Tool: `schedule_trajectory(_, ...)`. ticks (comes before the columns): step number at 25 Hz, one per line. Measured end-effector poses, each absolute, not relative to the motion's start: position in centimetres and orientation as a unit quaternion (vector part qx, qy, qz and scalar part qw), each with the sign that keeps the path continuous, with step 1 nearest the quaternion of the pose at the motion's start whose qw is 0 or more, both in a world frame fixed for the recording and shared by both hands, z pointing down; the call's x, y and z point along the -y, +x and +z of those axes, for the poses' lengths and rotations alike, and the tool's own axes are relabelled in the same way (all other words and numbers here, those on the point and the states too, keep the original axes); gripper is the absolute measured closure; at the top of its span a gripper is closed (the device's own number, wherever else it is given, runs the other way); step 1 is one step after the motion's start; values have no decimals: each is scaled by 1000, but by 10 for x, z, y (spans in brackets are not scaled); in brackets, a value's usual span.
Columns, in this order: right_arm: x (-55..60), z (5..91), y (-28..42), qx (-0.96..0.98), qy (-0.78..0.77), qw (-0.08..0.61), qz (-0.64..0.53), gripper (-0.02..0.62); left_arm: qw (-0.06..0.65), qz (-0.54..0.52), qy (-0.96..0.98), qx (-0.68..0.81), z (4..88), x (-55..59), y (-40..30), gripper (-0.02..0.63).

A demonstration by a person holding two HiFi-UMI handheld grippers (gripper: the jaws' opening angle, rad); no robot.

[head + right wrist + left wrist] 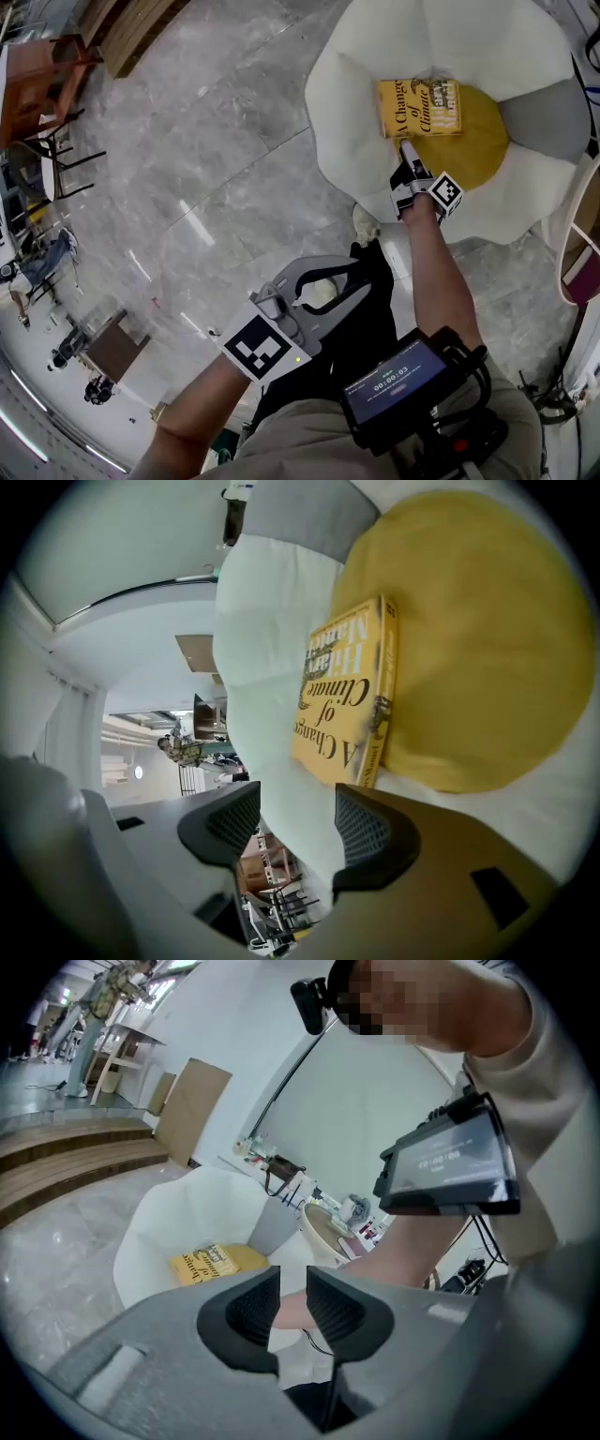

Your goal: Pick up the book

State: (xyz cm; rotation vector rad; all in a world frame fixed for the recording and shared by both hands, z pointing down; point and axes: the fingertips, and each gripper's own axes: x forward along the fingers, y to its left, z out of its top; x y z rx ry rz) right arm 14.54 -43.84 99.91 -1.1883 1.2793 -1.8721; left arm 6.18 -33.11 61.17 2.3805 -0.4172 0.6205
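Our left gripper (361, 275) hangs parted, empty; right gripper (408, 155) gapes by the book (419, 108). We could shove it along the cushion (469, 150).

— What does the person wear?
— A khaki short-sleeved top (309, 441) over black trousers (370, 319), the forearms bare. A black box with a lit screen (394, 380) showing pale digits is strapped at the chest, black cables (473, 375) loop beside it, and a small black camera (309, 1002) is worn at the head.
— And the tools?
— The left tongs (292, 1299) are pale grey plastic with black ribbed pads (248, 1312), and carry a white cube with black square markers (258, 349). The right tongs (295, 813) have the same ribbed black pads and their own marker cube (447, 194).
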Motion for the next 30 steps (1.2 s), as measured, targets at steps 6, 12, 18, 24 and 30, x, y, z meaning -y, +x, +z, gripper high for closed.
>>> schedule_trajectory(6,455,1057,152,-459,-468,283,-700,334,322,236,903,158,652,345,59,528)
schedule_trajectory(12,458,1087,154,-437,-461,313,-706,324,341,236,897,152,674,345,57,528)
schedule_trajectory(18,484,1090,159,-439,-446,341,-702,325,355,239,889,160,683,341,47,528)
schedule_trajectory(24,488,1080,168,-434,-465,327,-699,386,365,230,886,171,681,343,41,528)
schedule_trajectory(30,480,1050,189,-422,-486,320,-696,446,372,219,884,176,659,346,39,528)
